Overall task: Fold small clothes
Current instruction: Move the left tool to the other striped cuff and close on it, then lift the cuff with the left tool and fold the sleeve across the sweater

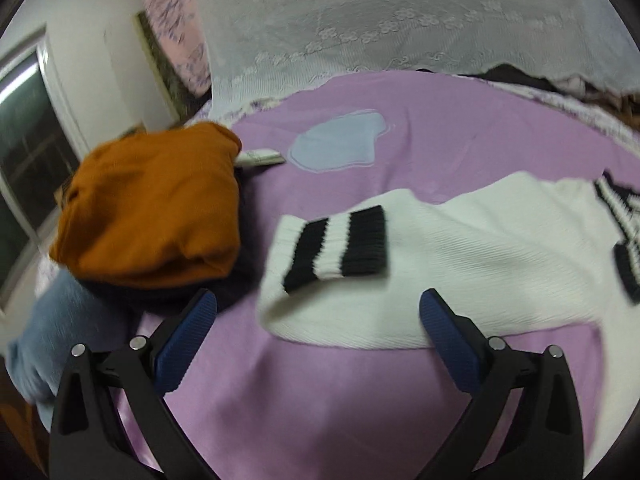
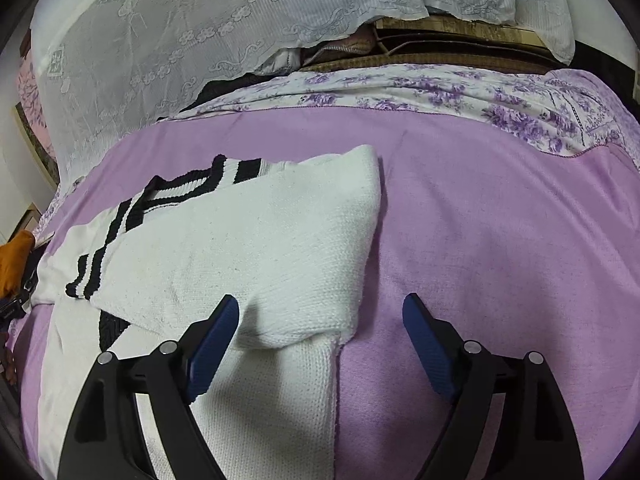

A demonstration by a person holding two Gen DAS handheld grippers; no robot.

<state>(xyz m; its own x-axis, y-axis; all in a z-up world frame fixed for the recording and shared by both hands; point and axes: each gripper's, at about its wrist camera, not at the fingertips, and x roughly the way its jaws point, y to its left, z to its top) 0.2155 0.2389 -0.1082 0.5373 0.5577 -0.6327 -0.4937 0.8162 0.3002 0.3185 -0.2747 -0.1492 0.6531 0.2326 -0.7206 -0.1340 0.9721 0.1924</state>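
A white knit sweater [image 2: 248, 236] with black stripes at collar and cuffs lies on the purple bed cover [image 2: 480, 208]. Its right side and sleeve are folded inward over the body. My right gripper [image 2: 320, 312] hovers open just above the folded corner, with cloth below its jaws but no pad pressing on it. In the left wrist view the same sweater [image 1: 480, 260] shows its striped cuff [image 1: 336, 244] laid across the body. My left gripper [image 1: 318, 308] stands open just short of that sleeve's near edge, holding nothing.
A folded orange garment [image 1: 156, 204] tops a dark pile at the left, with blue cloth [image 1: 52, 340] below it. A pale blue patch [image 1: 340, 144] marks the cover. Lace-covered pillows [image 2: 160, 40] and a floral sheet [image 2: 460, 92] line the back. A window [image 1: 24, 136] is at far left.
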